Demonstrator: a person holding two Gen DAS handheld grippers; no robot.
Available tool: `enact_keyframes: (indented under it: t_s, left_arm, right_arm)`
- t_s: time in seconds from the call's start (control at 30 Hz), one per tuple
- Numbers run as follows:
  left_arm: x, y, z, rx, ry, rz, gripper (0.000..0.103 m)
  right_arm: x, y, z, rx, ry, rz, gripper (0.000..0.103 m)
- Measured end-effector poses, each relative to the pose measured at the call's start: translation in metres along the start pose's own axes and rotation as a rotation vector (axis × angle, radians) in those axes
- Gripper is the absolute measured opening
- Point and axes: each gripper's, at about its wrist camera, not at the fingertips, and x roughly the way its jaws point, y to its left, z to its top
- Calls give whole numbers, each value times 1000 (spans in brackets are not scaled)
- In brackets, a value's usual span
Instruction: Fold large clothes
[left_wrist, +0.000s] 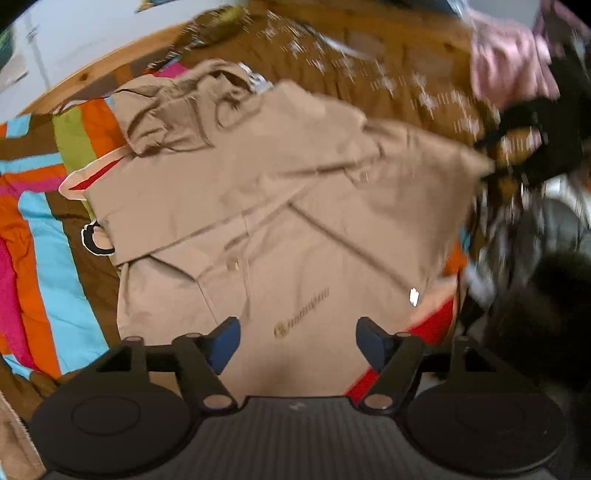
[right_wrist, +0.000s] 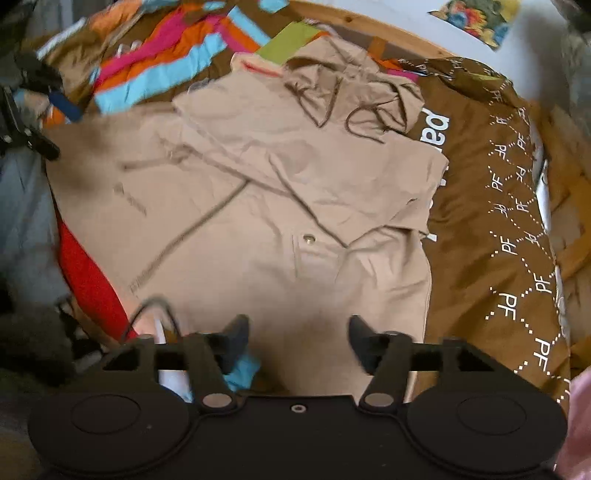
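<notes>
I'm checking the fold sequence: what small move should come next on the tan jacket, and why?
Probably lower both grippers to pinch the near hem of the tan jacket. The left gripper and right gripper hover open and empty above it, one sleeve already lies folded across the body, and the lower part is still spread flat on the bedding.

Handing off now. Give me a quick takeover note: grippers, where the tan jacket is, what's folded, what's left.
Left gripper: open, empty, over the jacket's near edge.
Right gripper: open, empty, also at the near edge.
Tan jacket: lies on the bed, partly on the striped cover and partly on the brown PF-print cover.
Done: a sleeve looks folded in across the body.
Left: hood with loose cords is still bunched at the far end; the body is not yet folded; red lining shows at one edge.
</notes>
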Motion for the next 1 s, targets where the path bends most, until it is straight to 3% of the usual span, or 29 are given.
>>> enact_keyframes:
  t_s: [0.07, 0.23, 0.33, 0.57, 0.73, 0.9, 1.0]
  left_arm:
    - [2, 16, 9, -35, -35, 20, 88]
    - [16, 63, 41, -159, -103, 77, 98]
    - [30, 103, 67, -245, -134, 114, 98]
    - [80, 207, 147, -372, -222, 227, 98]
    - [122, 279, 205, -421, -314, 230, 98]
    - [173, 329, 253, -467, -332, 207, 95]
    - [200, 347, 272, -490, -304, 179, 89]
  right_arm:
    - [-4, -12, 9, 46, -12, 22, 76]
    - [1, -39, 35, 135, -71, -6, 90]
    - [19, -59, 56, 217, -138, -40, 98]
    - [107, -133, 129, 467, -301, -73, 95]
    - [179, -191, 207, 588, -391, -46, 88]
    - [243, -226, 288, 587, -408, -48, 83]
    - [275, -235, 322, 537, -371, -68, 80]
